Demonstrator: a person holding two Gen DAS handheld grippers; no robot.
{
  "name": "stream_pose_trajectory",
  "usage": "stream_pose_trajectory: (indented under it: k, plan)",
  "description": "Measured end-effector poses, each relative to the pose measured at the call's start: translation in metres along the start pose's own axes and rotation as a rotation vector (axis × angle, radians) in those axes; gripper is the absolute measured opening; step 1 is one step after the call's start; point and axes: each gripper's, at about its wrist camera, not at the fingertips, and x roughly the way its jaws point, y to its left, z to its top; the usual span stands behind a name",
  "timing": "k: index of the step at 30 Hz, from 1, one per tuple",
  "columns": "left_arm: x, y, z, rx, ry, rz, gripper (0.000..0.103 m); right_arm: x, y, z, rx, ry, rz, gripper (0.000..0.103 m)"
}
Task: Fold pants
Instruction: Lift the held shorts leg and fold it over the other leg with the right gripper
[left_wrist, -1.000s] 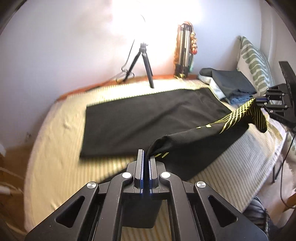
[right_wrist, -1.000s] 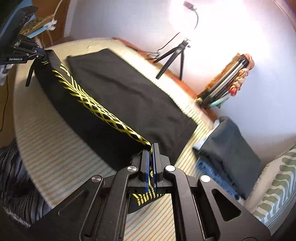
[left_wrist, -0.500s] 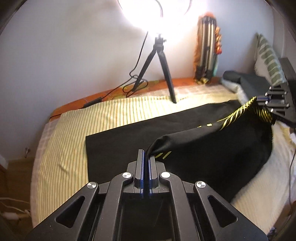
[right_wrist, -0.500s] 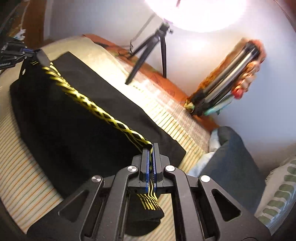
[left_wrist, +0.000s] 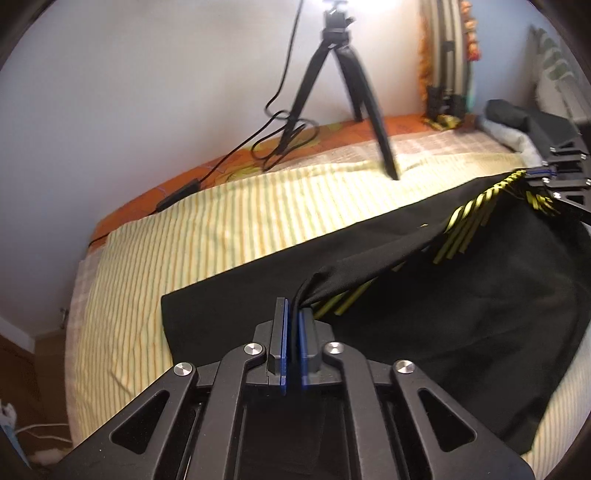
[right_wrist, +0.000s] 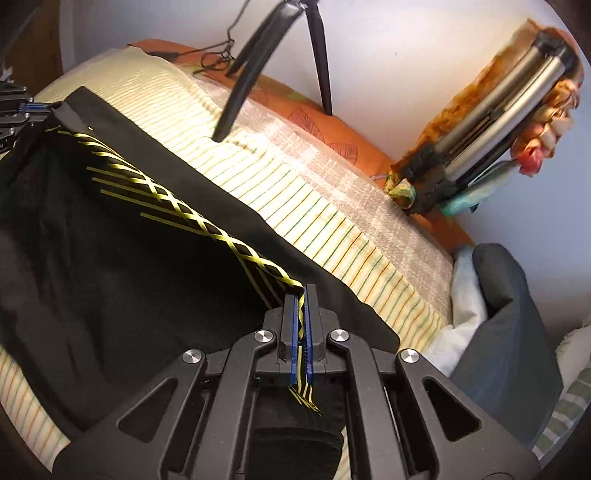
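Black pants pinched by both tools.

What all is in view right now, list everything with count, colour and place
pants: one, black with yellow stripes, on the bed, near edge lifted by both grippers
bed: one, cream sheet with thin stripes, orange edge by the wall
tripod: one, black, standing at the far side of the bed
cable: one, black, trailing from the tripod along the orange edge
folded tripod: one, silver and black, leaning at the wall
clothes pile: one, dark grey over white, at the bed's end past the pants
pillow: one, white and green, beyond the pile
left gripper: black with blue pads, shut on the pants
right gripper: black with blue pads, shut on the striped edge
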Motion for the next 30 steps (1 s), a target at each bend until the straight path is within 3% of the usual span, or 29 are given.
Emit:
stream_pose_trajectory:
  k: [5,12,16,20,27,30]
  plan:
    - [0.007,0.019,0.006,-0.034,0.015,0.07,0.016,0.014,0.0,0.001,0.004,0.032,0.0,0.003]
    - [-0.013,0.075,-0.01,-0.143,-0.017,0.162,0.016,0.022,-0.002,0.003,0.019,0.048,0.001,0.003]
    - [-0.032,0.111,-0.033,-0.256,-0.045,0.084,0.016,0.024,0.0,0.003,0.005,0.053,0.0,0.003]
    - [-0.03,0.12,-0.051,-0.263,-0.014,-0.001,0.03,0.024,-0.001,0.002,0.001,0.051,0.003,0.003]
    - [-0.006,0.099,-0.049,-0.26,0.023,-0.019,0.03,0.026,-0.006,0.004,0.048,0.047,0.006,0.003]
    - [0.002,0.089,-0.042,-0.209,0.033,0.03,0.03,0.028,-0.01,0.005,0.065,0.055,0.006,0.003]
